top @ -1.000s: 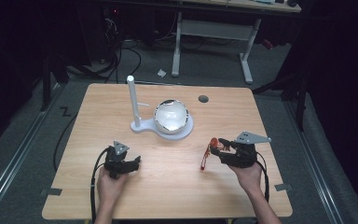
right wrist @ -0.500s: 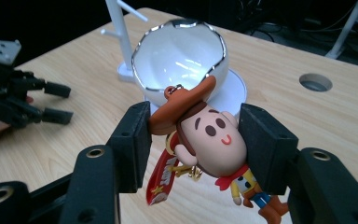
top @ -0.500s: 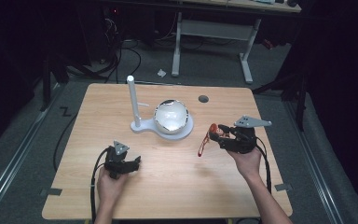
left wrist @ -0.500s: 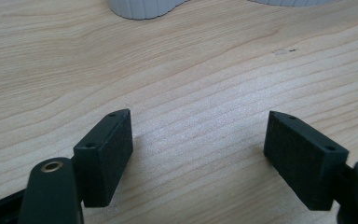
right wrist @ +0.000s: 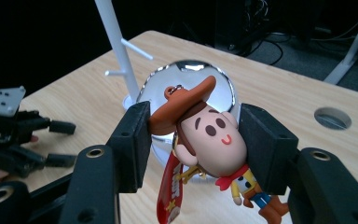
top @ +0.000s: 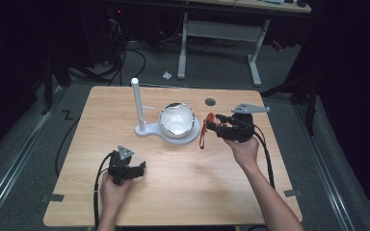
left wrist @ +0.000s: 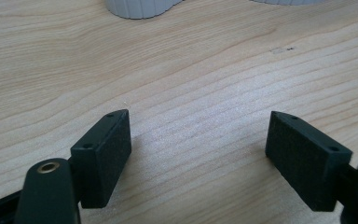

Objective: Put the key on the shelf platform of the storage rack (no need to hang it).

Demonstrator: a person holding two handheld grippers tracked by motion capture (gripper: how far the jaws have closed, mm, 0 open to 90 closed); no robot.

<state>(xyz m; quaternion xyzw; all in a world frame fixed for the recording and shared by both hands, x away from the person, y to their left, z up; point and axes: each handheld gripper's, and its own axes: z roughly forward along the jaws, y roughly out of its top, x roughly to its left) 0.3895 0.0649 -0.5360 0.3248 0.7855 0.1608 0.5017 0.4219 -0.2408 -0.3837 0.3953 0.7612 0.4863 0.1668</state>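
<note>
High view
- Right tool (top: 211,126): lifted off the worktop (top: 250,192), clamped on a cowboy keychain (top: 205,130) whose red strap hangs down from the jaws.
- Stand (top: 137,103): a white post with short side pegs, rising from a white base that also carries the shiny bowl (top: 177,119).
- Key relation: the post lies to the left of the held keychain, with the bowl between them — the pegs sit above the level of the bowl's rim, so my guess is the carry has to go up and over, not straight across.
- Left tool (top: 137,168): low on the near-left worktop, well apart from the stand, carrying nothing.
- Nearer hand: the right one is closer to the bowl; the left is about as near to the post (but it is empty).

Left gripper view
- Left tool (left wrist: 198,149): jaws spread wide, bare wood between them.
- Base (left wrist: 140,7): its ribbed white edge lies ahead, at the top of the frame.

Right gripper view
- Right tool (right wrist: 193,135): jaws squeeze the figure's head from both sides — hat brim against one pad.
- Keychain (right wrist: 212,140): body tilts down to the right, metal loop at the hat's top points toward the post.
- Pegs (right wrist: 131,47): beyond the bowl (right wrist: 186,74), higher than the loop.
- Long axis: post upright, pegs roughly level (the loop likely slides on sideways).
</note>
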